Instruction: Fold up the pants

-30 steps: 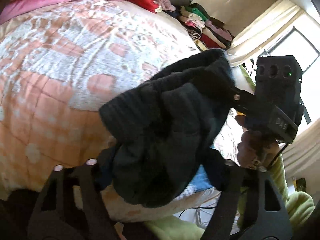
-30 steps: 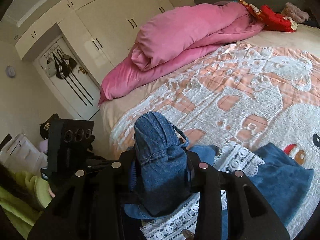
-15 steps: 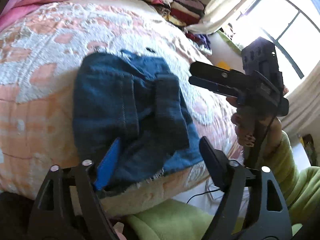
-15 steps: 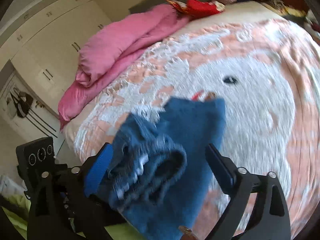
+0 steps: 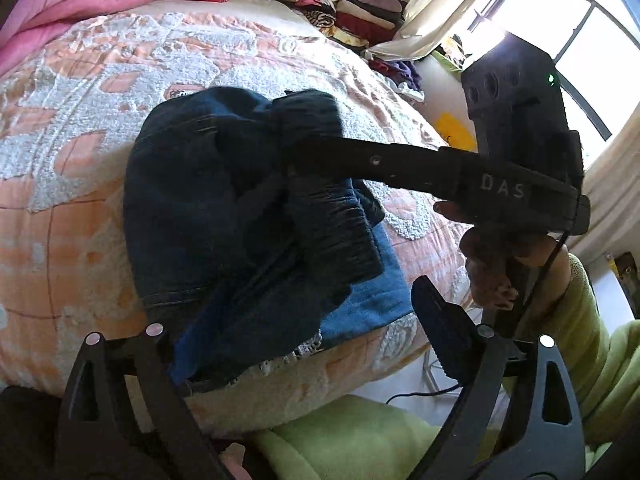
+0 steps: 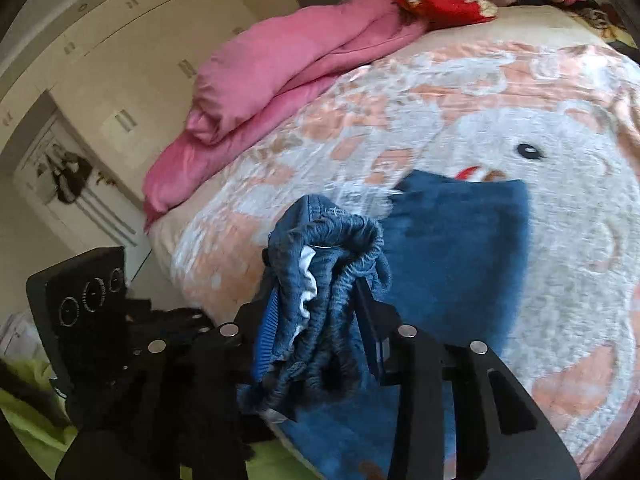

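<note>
Blue denim pants [image 5: 224, 208] lie bunched near the front edge of the bed, partly folded over themselves. In the right wrist view my right gripper [image 6: 320, 292] is shut on the gathered elastic waistband [image 6: 340, 240], while the flat part of the pants [image 6: 460, 248] rests on the blanket. The right gripper also shows in the left wrist view [image 5: 312, 160], reaching in from the right into the cloth. My left gripper [image 5: 296, 336] is open; its jaws stand wide apart at the bed's front edge, with a hanging fold of the pants between them.
The bed carries an orange and white patterned blanket [image 5: 80, 160]. A pink duvet [image 6: 288, 64] and a red item [image 6: 448, 4] lie at the head. Stacked clothes [image 5: 344, 8] sit by the window. White wardrobes [image 6: 132, 56] stand to the left. A lime-green sleeve [image 5: 580, 340] is at the right.
One second ago both grippers held the pants up. Then both opened with the pants down on the bed. Now the right gripper has shut on the waistband again; the left stays open.
</note>
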Demonstrator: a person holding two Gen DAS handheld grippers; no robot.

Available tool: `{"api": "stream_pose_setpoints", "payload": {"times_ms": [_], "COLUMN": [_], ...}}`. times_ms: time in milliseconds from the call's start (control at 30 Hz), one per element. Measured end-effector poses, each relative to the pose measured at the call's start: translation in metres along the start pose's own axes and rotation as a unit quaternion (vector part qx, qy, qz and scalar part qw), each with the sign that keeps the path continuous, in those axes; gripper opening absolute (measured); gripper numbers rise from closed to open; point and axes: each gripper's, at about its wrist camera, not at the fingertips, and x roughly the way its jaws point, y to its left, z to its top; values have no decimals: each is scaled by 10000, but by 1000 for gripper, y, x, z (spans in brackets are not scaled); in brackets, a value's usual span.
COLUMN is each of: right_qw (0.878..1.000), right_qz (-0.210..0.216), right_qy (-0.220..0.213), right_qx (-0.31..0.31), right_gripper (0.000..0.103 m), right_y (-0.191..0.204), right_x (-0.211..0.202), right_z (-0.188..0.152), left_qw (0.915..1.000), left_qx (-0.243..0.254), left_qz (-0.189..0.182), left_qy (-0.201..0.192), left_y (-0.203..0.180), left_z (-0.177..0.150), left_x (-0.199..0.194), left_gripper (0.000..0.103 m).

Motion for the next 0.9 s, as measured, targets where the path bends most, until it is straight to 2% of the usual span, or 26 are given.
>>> {"api": "stream_pose_setpoints", "payload": {"times_ms": [100, 200, 300, 367, 433, 500, 567, 667, 900], "right_qw": [9984, 9973, 9965, 9961, 9948, 9941, 9922, 9899, 9836], "right_qz": [-453, -522, -704, -796, -954, -1026, -1171, -1307, -1556], "right_qy": [157, 113, 27, -76, -218, -308, -426, -548, -802], "right_qx": [316, 507, 442, 382, 264, 190, 83, -51, -436], "right_gripper": [37, 45, 60, 70, 75, 77, 85, 92, 94], "right_y": [-22, -29, -24, -20, -14, -10, -4, 4, 24], "right_x": [7, 7, 2, -8, -21, -31, -42, -54, -80], "right_z": [-9, -15, -14, -13, -12, -11, -11, -11, -14], "left_qw": [10000, 9999, 9999, 9998, 9997, 9993, 9989, 9982, 9963], "left_qx": [40, 66, 67, 72, 103, 138, 167, 188, 146], "left_qz": [20, 56, 120, 169, 209, 260, 319, 391, 612], "left_qy": [73, 83, 55, -1, -106, -211, -312, -421, -581], "left_y": [-2, -3, -4, -5, -7, -9, -11, -13, -13], "left_z": [-1, -3, -3, -3, -1, 0, 2, 3, 8], "left_x": [4, 2, -2, -7, -14, -22, -28, -38, -53], "left_gripper": [85, 85, 86, 91, 91, 91, 92, 93, 93]}}
